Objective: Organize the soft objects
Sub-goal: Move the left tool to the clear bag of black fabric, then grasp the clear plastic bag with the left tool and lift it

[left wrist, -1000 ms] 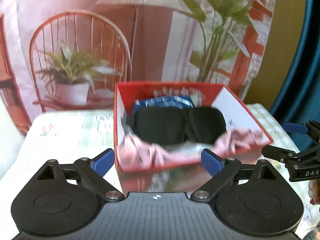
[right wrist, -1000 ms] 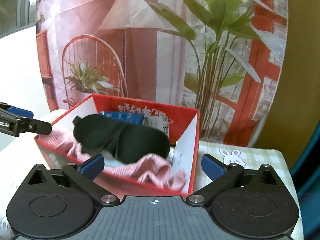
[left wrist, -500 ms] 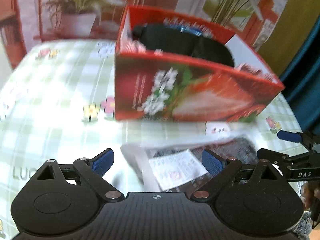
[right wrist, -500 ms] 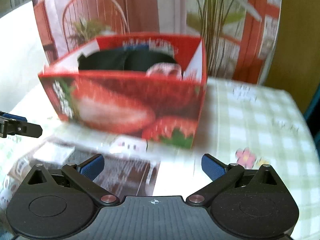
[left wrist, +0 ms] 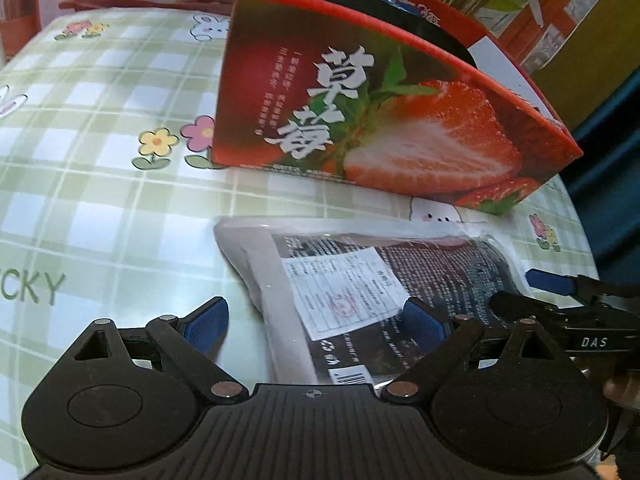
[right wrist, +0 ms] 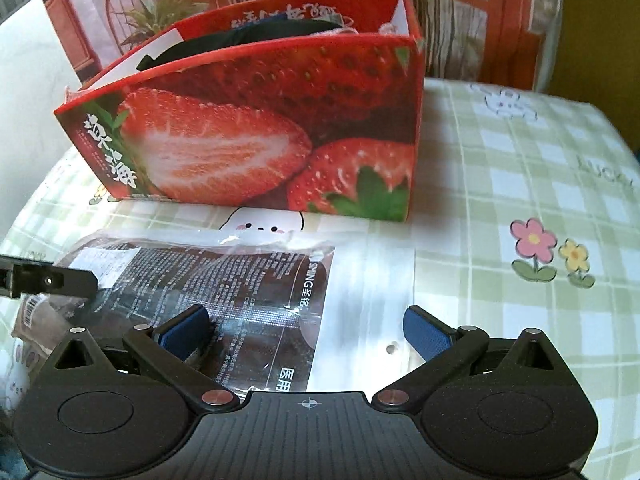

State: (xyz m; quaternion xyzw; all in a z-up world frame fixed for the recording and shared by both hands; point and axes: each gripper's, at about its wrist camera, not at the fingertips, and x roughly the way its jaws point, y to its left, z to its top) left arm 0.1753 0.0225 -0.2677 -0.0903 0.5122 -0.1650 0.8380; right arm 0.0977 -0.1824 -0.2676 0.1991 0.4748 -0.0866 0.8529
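left gripper (left wrist: 316,322) – fingers spread, empty, above packet | right gripper (right wrist: 306,330) – fingers spread, empty | flat plastic packet (right wrist: 224,280) lay on checked tablecloth (right wrist: 520,168) just before strawberry box (right wrist: 256,136)

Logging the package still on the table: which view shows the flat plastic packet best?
The left wrist view: the plastic packet lies nearly whole there, white label and barcode visible. The right wrist view shows its printed half and clear edge, with the left tool across its far corner.
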